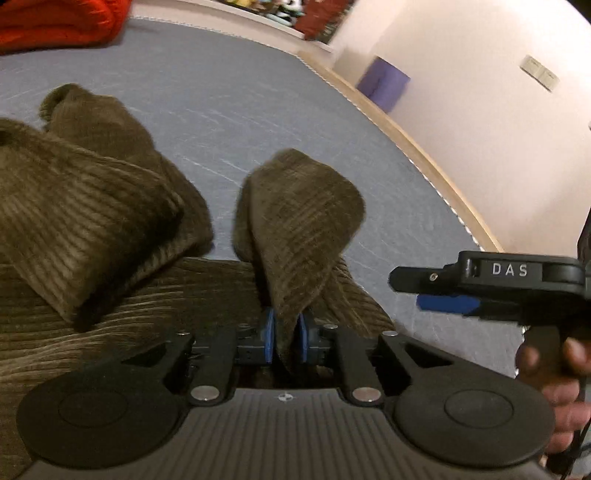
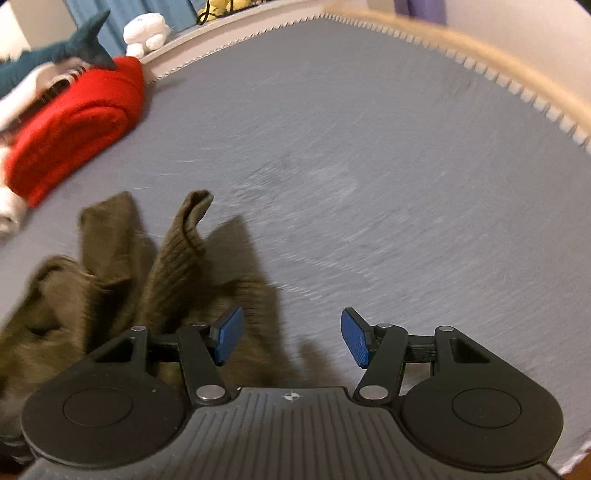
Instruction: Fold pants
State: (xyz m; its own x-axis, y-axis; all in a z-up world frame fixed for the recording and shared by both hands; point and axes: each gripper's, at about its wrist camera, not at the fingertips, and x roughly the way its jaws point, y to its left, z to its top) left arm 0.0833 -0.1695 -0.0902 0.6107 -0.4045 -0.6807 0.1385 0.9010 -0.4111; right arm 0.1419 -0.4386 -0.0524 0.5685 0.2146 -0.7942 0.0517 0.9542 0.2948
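Observation:
Brown corduroy pants (image 1: 110,229) lie crumpled on a grey bed surface (image 1: 229,96). My left gripper (image 1: 286,341) is shut on a fold of the pants' edge, and that fold stands up in a peak (image 1: 303,214) between the blue pads. In the left wrist view my right gripper (image 1: 436,291) is off to the right, held by a hand (image 1: 561,387). In the right wrist view the right gripper (image 2: 291,336) is open over the bare bed, with nothing between its pads (image 2: 354,339). The pants (image 2: 122,273) lie just left of its left finger.
A rolled red garment (image 2: 70,133) lies at the far left of the bed, with plush toys (image 2: 147,29) behind it. The bed's wooden edge (image 1: 424,147) and a pale wall run along the right. A purple object (image 1: 384,83) stands by the wall.

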